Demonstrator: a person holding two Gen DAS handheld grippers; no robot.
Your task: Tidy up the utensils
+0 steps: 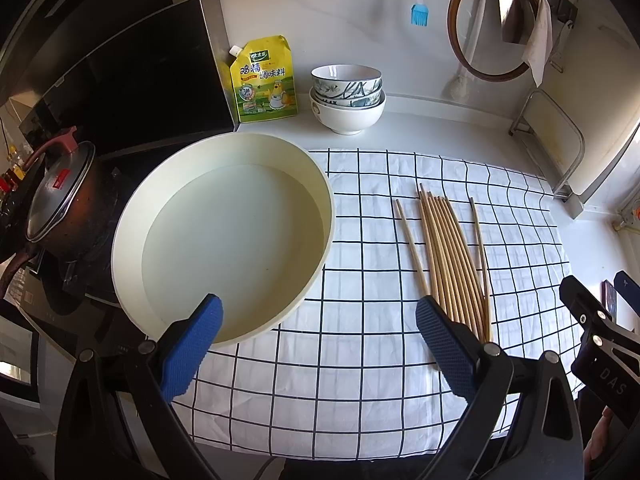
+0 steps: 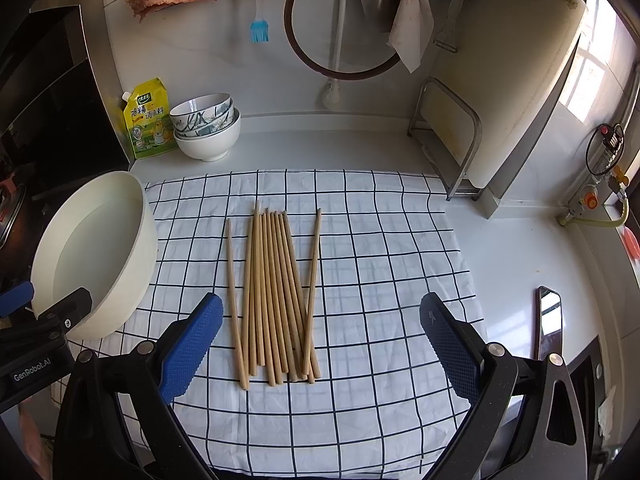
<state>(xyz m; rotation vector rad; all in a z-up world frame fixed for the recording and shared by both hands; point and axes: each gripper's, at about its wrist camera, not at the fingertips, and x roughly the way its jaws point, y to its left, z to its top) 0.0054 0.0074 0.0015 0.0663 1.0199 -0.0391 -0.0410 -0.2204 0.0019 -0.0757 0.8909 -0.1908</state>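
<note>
both claws hang released above the checked cloth (image 2: 360,280), holding nothing. the chopsticks (image 2: 276,296) lie fanned at the cloth's middle, the cream basin (image 2: 148,248) on its left edge. i'd bring the right gripper (image 2: 320,344) down square across the bundle's near ends

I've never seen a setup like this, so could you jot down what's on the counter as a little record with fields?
Place: kitchen counter, checked cloth spread on it
Utensils: wooden chopsticks lying loose on the cloth, roughly side by side
Container: empty cream round pan, left of the chopsticks, partly on the cloth
Behind: stacked bowls beside a yellow seasoning pouch
Left gripper: open, holding nothing, between pan and chopsticks
Right gripper: open, holding nothing, fingers either side of the chopsticks' near ends
</note>
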